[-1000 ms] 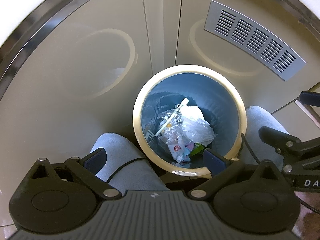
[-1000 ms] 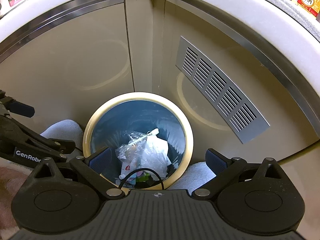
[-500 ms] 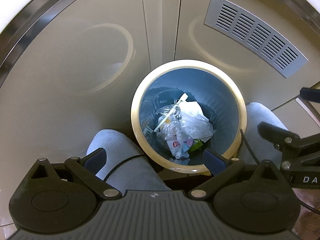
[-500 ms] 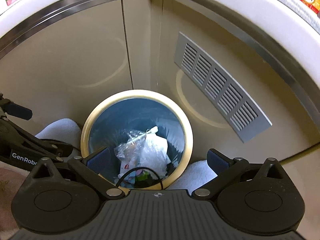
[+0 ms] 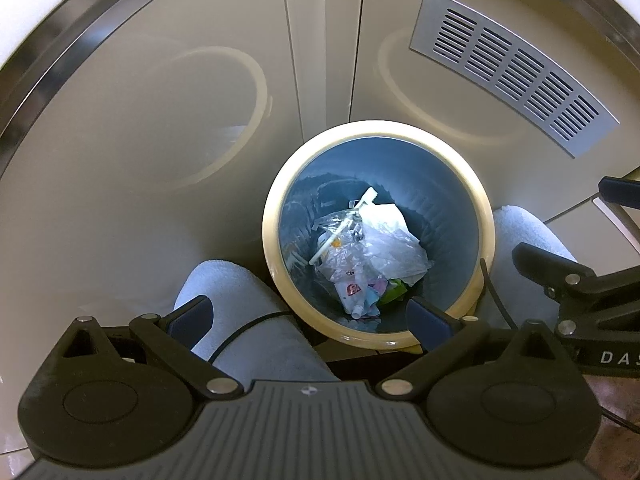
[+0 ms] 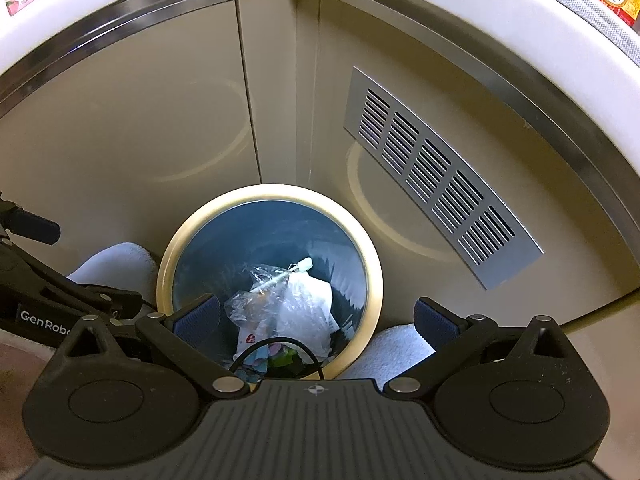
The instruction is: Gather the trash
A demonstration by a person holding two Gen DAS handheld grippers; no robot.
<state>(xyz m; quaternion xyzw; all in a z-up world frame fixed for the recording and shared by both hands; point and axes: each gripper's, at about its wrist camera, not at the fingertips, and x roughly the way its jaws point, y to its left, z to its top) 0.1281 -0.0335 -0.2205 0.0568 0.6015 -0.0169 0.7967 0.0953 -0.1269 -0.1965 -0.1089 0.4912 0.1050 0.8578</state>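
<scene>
A round bin with a cream rim point(image 5: 276, 208) and blue inside stands on the floor in a cabinet corner; it also shows in the right wrist view point(image 6: 372, 276). It holds trash point(image 5: 372, 252): clear plastic wrap, white paper, a white stick, small coloured wrappers, also seen in the right wrist view point(image 6: 292, 308). My left gripper point(image 5: 308, 320) is open and empty, above the bin's near left rim. My right gripper point(image 6: 316, 320) is open and empty, above the bin's near side.
Beige cabinet doors point(image 5: 160, 140) meet behind the bin, one with a metal vent grille point(image 5: 508, 68). The person's feet in light blue slippers point(image 5: 240, 300) flank the bin. A white countertop edge point(image 6: 480, 12) runs above, with packages on it.
Both grippers have drawn back slightly from the bin. Both stay open; the trash in the bin has not moved.
</scene>
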